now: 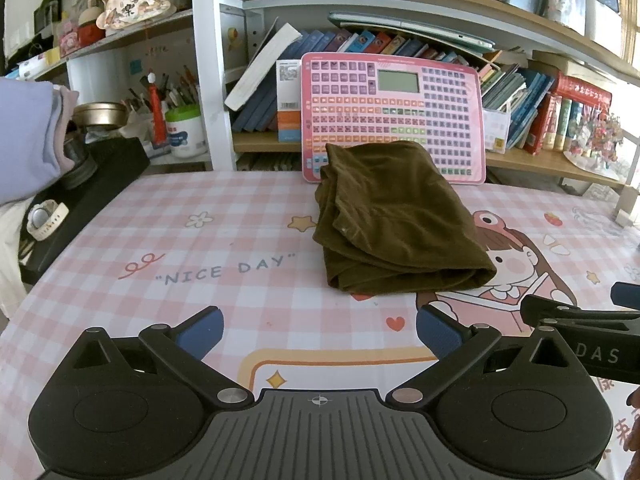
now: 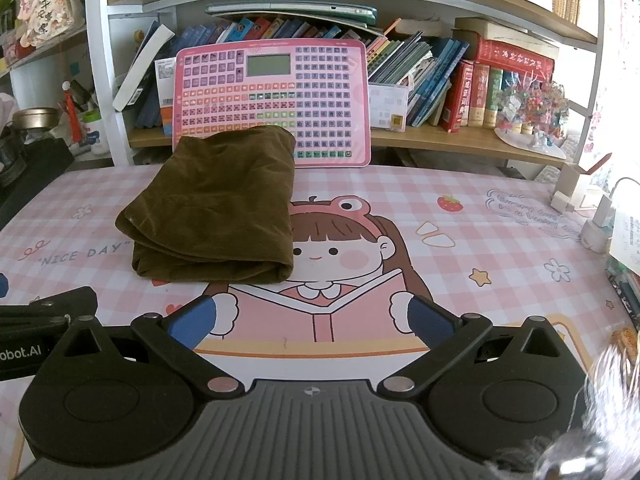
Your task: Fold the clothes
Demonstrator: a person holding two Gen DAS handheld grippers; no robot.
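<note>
A dark olive-brown garment (image 1: 394, 220) lies folded into a thick rectangle on the pink checked desk mat (image 1: 208, 240); it also shows in the right wrist view (image 2: 216, 204), left of centre. My left gripper (image 1: 320, 330) is open and empty, hovering over the mat in front of the garment. My right gripper (image 2: 314, 320) is open and empty, in front of and to the right of the garment. Each gripper's body shows at the edge of the other's view.
A pink button tablet (image 2: 272, 100) leans on the bookshelf (image 2: 460, 142) just behind the garment. A black stand with a watch (image 1: 44, 218) sits at the mat's left edge. Chargers and boxes (image 2: 596, 216) crowd the right edge.
</note>
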